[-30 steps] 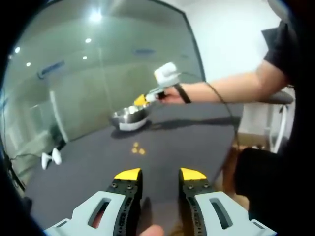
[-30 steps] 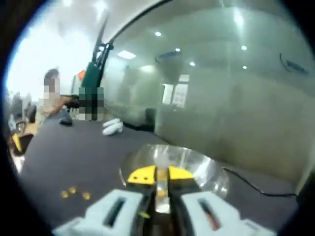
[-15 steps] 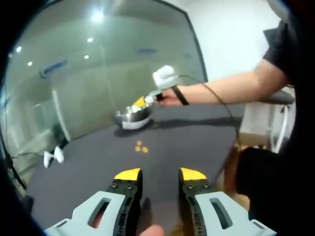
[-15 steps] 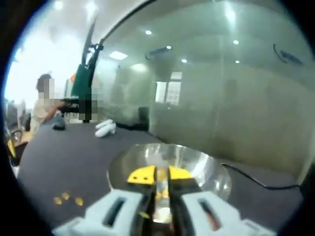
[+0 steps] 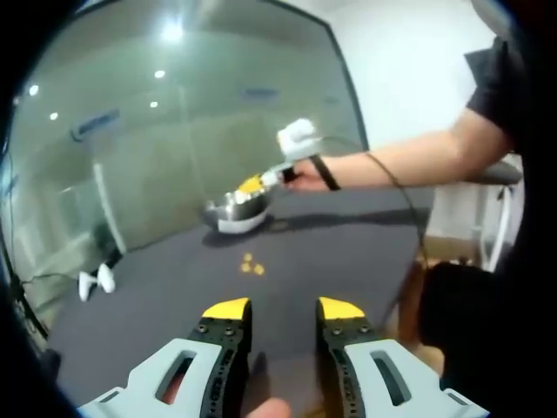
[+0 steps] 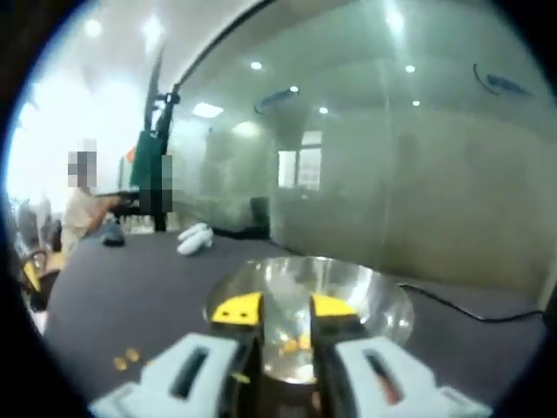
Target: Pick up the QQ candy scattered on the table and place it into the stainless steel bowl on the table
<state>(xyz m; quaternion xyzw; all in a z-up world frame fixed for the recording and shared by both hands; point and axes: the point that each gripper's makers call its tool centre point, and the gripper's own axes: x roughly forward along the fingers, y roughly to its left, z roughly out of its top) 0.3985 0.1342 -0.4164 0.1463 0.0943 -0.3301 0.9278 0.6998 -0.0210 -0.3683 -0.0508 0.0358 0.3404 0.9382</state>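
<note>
Right gripper (image 6: 285, 306) hung over the bowl (image 6: 383, 300), jaws parted, nothing between them; candy seen inside. Left gripper (image 5: 283, 306) waited open, empty, near the table (image 5: 348, 252) edge. Best lifted clear before going for the loose candies (image 5: 251, 265) mid-table

Setting: office-type room, likely a meeting or open work area. A full-height frosted glass partition wall (image 5: 174, 148) with dark framing runs behind the large dark grey matte tabletop (image 5: 331, 252); recessed round ceiling lights (image 6: 255, 65) reflect in the glass. A pair of white handheld controllers (image 6: 193, 238) lies near the tabletop's far edge, and a thin black cable (image 6: 470, 309) trails across it. A seated person (image 6: 83, 205) works at the far end, beside a tall green upright object (image 6: 150, 161).
</note>
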